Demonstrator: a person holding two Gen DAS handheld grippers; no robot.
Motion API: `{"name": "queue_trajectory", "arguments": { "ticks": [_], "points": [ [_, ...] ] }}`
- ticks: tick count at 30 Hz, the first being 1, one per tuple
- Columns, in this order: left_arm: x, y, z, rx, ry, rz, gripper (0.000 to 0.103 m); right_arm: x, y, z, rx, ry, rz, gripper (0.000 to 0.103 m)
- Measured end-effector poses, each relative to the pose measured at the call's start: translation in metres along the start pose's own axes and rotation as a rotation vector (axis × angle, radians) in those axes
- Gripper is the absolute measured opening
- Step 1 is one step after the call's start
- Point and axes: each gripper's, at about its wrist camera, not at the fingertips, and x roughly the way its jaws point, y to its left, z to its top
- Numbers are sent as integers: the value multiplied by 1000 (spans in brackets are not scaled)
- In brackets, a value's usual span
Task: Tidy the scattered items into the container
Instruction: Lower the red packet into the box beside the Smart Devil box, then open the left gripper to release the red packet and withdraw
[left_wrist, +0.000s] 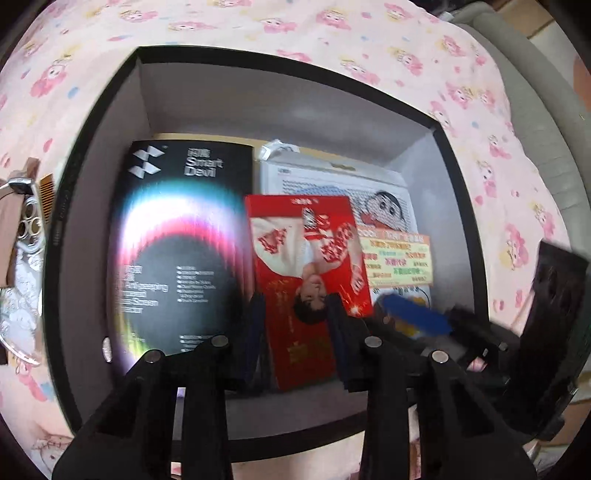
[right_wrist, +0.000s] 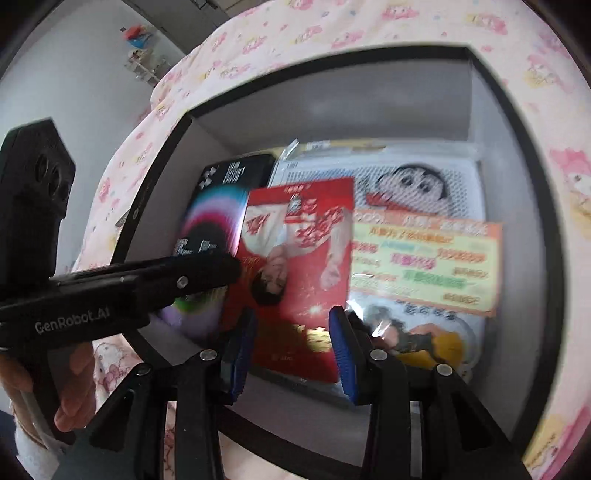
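Placing step: both the left hand-held gripper and the right hand-held gripper hang over the black container, jaws part open around the red packet; whether pads press it I cannot tell. Packet lies inside, atop the black box and cartoon pack. Next, probably: let go, lift clear, fetch the phone case on the bed.

A pink cartoon-print bedsheet covers the bed, with a white wall and a small cluttered shelf behind it.
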Motion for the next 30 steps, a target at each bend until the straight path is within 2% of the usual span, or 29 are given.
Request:
{"name": "queue_trajectory", "arguments": {
  "ticks": [3, 7, 11, 13, 16, 18, 20, 25, 30],
  "points": [
    [16, 0, -2, 16, 31, 6, 33, -14, 0, 2, -11, -72, -71, 36],
    [26, 3, -6, -11, 35, 14, 33, -11, 0, 5, -10, -77, -65, 36],
    [1, -2, -18, -8, -44, -22, 33, -20, 1, 1, -17, -81, -73, 36],
    [-17, -9, -30, 6, -95, -34, 33, -42, 6, -7, -11, -118, -5, 36],
    [-46, -23, -51, 27, -151, -48, 33, -72, 28, -18, -83, -200, -58, 37],
    [-64, -33, -65, 54, -177, -64, 31, -85, 33, -28, -74, -215, -30, 37],
    [-70, -45, -74, 107, -179, -52, 31, -96, 34, -44, -37, -229, 8, 37],
    [-89, -44, -107, 164, -170, -77, 31, -118, 47, -79, -23, -259, -23, 37],
    [-99, -33, -131, 154, -180, -51, 31, -119, 67, -98, -41, -238, -11, 37]
  ]
}}
